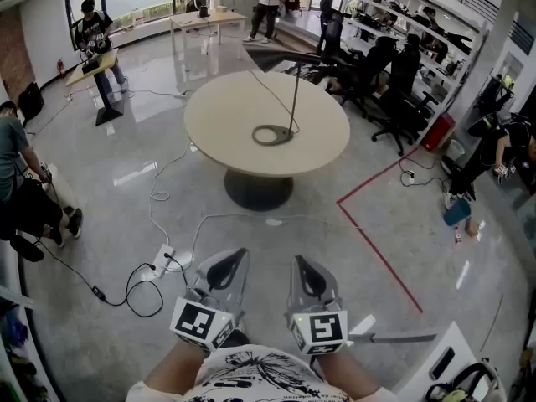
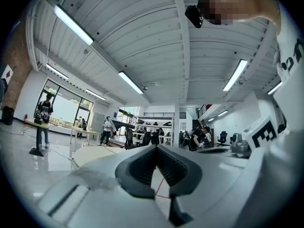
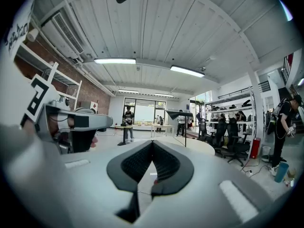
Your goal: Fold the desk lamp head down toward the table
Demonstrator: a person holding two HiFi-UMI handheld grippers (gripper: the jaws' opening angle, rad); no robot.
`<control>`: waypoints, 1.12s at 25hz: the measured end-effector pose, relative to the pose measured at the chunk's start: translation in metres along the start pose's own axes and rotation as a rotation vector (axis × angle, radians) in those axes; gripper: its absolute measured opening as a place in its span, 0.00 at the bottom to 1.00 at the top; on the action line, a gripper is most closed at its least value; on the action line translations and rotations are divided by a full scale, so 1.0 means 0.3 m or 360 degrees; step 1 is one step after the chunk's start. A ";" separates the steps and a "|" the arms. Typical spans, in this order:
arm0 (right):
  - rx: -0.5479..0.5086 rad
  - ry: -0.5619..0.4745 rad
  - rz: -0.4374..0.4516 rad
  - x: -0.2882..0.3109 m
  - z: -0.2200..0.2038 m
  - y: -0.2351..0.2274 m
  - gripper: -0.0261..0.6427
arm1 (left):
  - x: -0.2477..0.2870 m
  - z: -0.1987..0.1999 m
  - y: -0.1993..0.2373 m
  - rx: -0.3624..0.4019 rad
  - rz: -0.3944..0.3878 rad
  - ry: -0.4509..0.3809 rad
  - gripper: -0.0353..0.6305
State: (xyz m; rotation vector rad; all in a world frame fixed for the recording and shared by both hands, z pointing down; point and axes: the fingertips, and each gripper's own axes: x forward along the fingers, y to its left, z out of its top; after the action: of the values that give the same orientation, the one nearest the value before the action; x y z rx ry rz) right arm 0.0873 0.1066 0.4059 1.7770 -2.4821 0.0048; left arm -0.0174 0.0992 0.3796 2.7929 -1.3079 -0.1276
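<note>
So the person is standing back from the round desk [image 1: 219,117] with both tools pulled in close to the body, pointing forward side by side. The left tongs [image 1: 242,254] are clenched, tips meeting, with nothing caught between them, and their own camera shows the same [image 2: 156,147]. It's the same story with the right tongs [image 1: 299,261], which are pinched together on nothing but air [image 3: 152,143]. The desk lamp [image 1: 294,99] sits on the desk well apart from both tools, toward its right side. Its ring base [image 1: 272,135] lies flat and a thin pole rises from it. The lamp head [image 1: 280,55] is up at the top of the pole, sticking out to the left (dark and roughly level). A red tape line [image 1: 377,249] runs across the floor to the right, there's a power strip [image 1: 162,260] on the floor to the left, and office chairs [image 1: 394,74] stand behind the desk.
</note>
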 end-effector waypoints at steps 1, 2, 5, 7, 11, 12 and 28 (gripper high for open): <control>0.0009 -0.0001 -0.0003 0.002 -0.002 -0.001 0.05 | 0.001 -0.004 0.004 -0.0005 0.0001 0.0003 0.06; 0.0013 -0.0003 -0.0007 0.006 -0.003 -0.002 0.05 | 0.002 -0.007 0.009 -0.0011 0.0002 0.0006 0.06; 0.0006 -0.0004 -0.0019 0.025 -0.002 0.000 0.05 | 0.011 -0.014 0.032 -0.0025 -0.0004 0.0015 0.06; 0.0011 0.0007 -0.0030 0.042 -0.005 0.004 0.05 | 0.018 -0.016 0.055 -0.0037 -0.0008 0.0019 0.06; 0.0023 0.0027 -0.0063 0.098 -0.002 0.003 0.05 | 0.044 -0.012 0.119 -0.0062 -0.0022 0.0017 0.06; 0.0026 0.0029 -0.0073 0.117 0.001 0.000 0.05 | 0.055 -0.010 0.136 -0.0068 -0.0028 0.0017 0.06; 0.0092 0.0075 -0.0148 0.389 -0.051 -0.042 0.05 | 0.159 -0.071 0.421 -0.0125 0.0016 0.0058 0.06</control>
State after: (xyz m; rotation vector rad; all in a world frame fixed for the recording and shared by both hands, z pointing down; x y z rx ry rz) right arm 0.0630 -0.0067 0.4292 1.8904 -2.3880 0.1120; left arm -0.0813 -0.0180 0.4091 2.7101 -1.2803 -0.1236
